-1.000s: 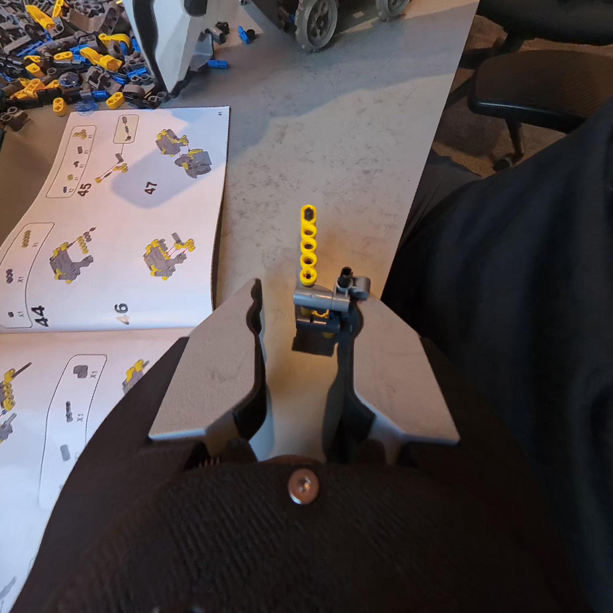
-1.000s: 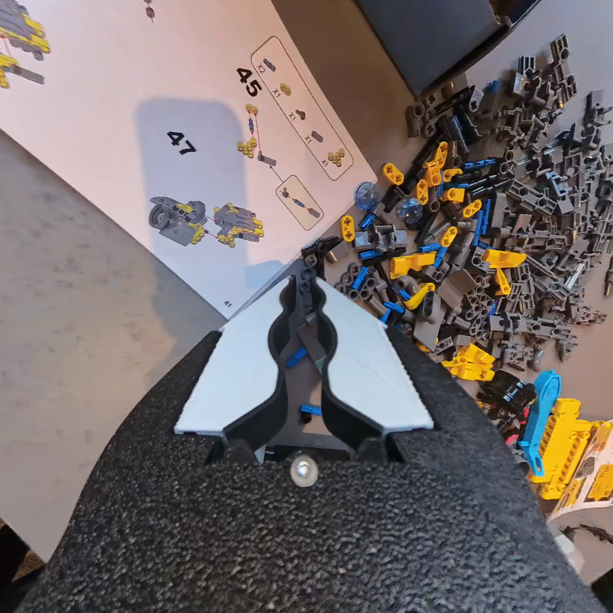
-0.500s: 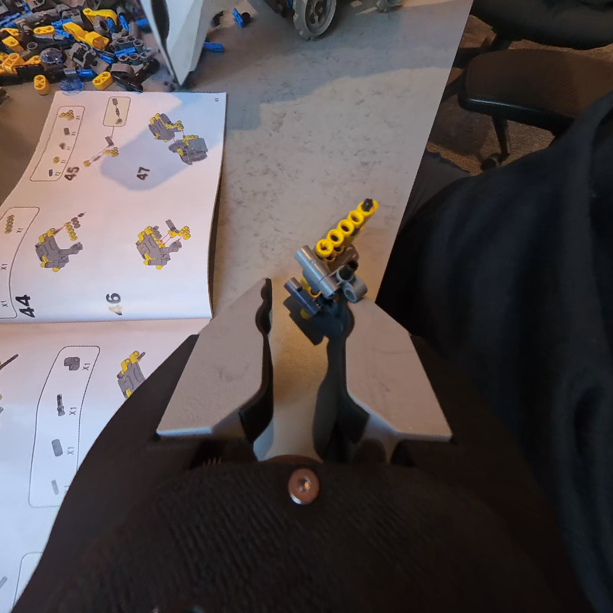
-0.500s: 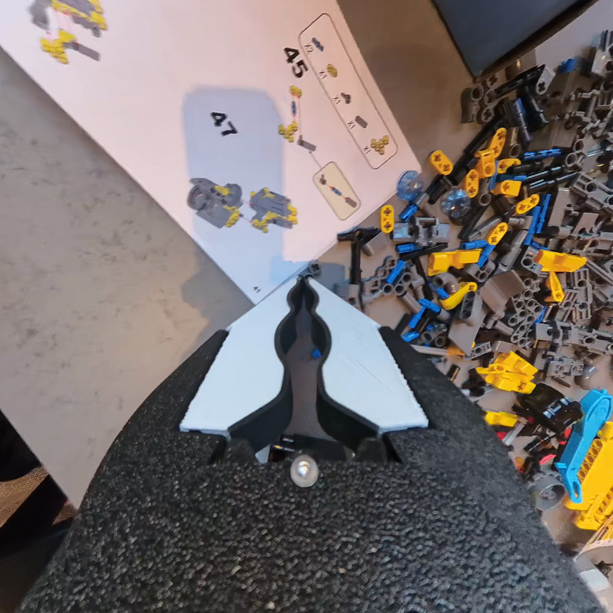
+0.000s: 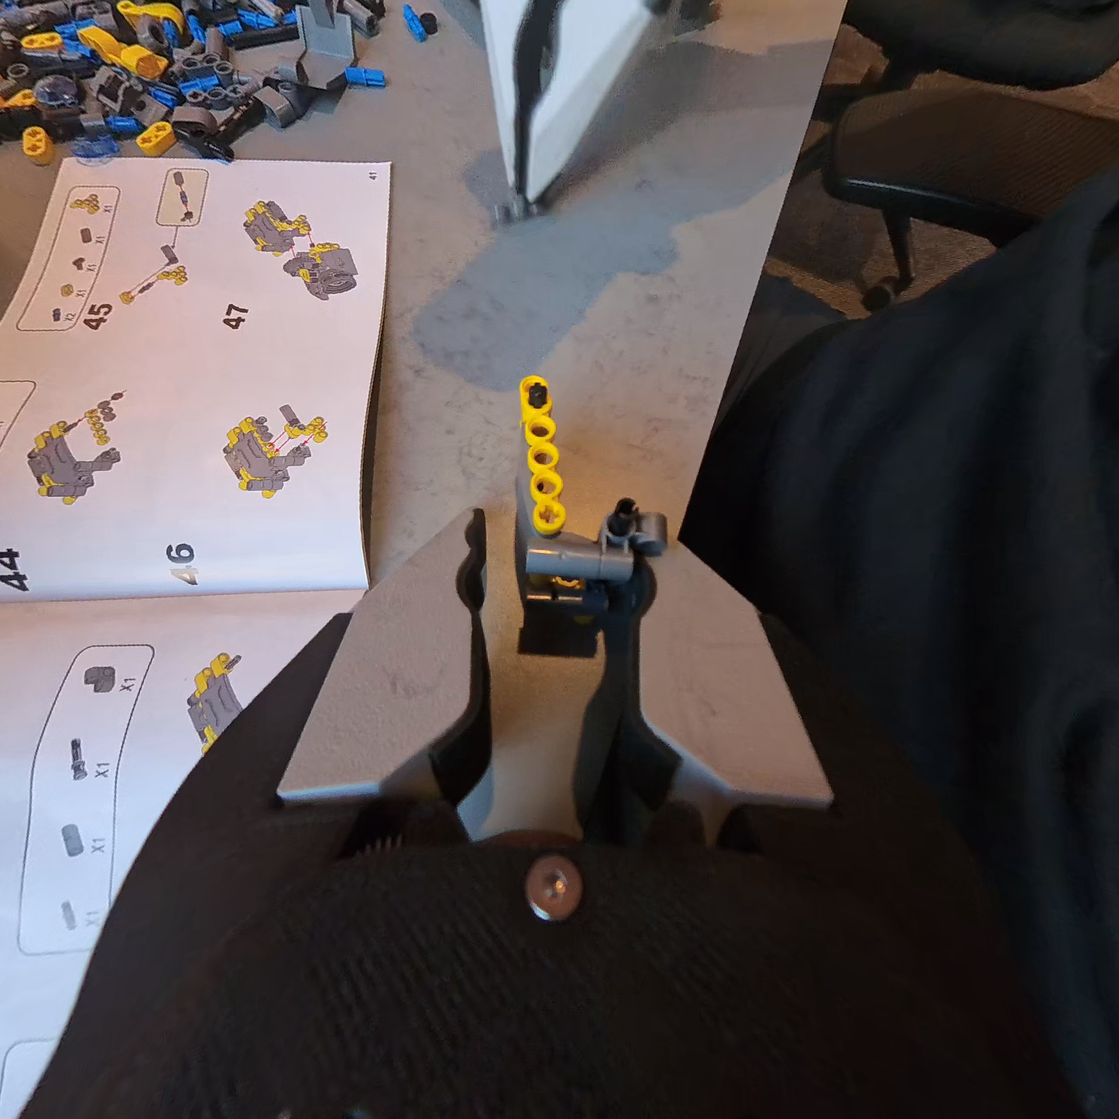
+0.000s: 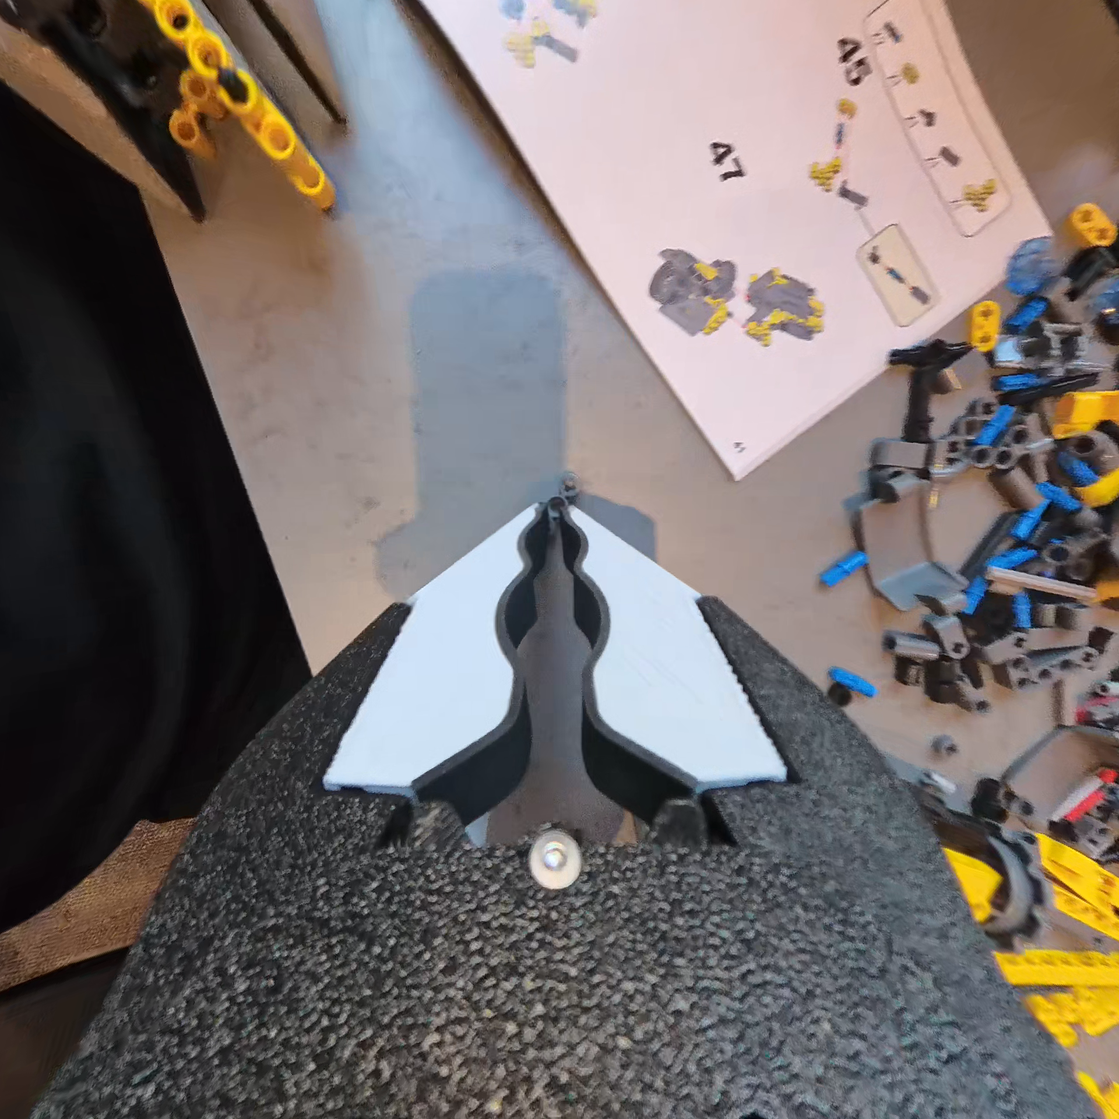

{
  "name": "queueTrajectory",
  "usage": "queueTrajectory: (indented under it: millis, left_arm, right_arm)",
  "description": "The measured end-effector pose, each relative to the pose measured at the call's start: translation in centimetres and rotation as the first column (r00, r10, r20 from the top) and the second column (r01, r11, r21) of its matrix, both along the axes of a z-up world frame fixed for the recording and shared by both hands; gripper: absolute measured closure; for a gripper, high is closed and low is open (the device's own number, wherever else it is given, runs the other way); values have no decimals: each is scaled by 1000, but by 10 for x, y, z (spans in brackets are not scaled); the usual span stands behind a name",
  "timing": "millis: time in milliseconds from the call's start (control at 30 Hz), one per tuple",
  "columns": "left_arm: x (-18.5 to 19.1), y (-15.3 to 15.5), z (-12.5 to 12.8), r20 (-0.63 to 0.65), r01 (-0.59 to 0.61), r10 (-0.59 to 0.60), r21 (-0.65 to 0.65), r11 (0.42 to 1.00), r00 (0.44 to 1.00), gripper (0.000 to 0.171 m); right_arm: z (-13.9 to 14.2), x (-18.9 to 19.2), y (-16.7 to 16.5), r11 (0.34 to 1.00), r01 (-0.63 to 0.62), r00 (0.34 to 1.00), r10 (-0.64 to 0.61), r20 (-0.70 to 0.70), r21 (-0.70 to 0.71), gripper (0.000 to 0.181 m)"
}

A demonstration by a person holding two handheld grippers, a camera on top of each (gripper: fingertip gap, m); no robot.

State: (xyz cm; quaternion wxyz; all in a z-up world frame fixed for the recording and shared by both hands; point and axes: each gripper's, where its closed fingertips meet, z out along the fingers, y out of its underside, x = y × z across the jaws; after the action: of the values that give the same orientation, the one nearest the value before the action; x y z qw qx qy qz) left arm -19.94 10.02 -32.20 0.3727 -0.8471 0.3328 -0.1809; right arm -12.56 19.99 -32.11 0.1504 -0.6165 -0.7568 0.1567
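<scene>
Holding a small grey-and-yellow brick assembly [image 5: 566, 545] in my left gripper [image 5: 560, 545] near the counter [image 5: 605, 290] edge, its fingers seem only loosely around it: it could slip. My right gripper [image 6: 560, 505] fingers are clenched on a tiny dark pin [image 6: 568, 487], easily dropped.

Right gripper [image 6: 560, 505] off parts pile [image 6: 999, 545]

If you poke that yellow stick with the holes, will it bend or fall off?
The yellow beam looks like hard plastic, so it probably stays stiff. It stands up from the small grey assembly at the left gripper, joined only at its bottom end, so a sideways poke might swivel it or pop it loose. It likely weighs very little.
</scene>
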Motion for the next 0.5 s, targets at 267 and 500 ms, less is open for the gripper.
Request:
queueTrajectory:
  millis: [267, 500]
  left_arm:
    - [0, -1, 0, -9, 1, -1, 1, 1000, 1000, 121]
    - [-4, -2, -1, -25, -4, 4, -2, 1000, 1000, 120]
  right_arm:
    - [7, 3, -7, 1000, 20, 997, -20, -69, -6, 167]
    - [-1, 3, -9, 998, 60, 996, -63, -70, -35, 164]
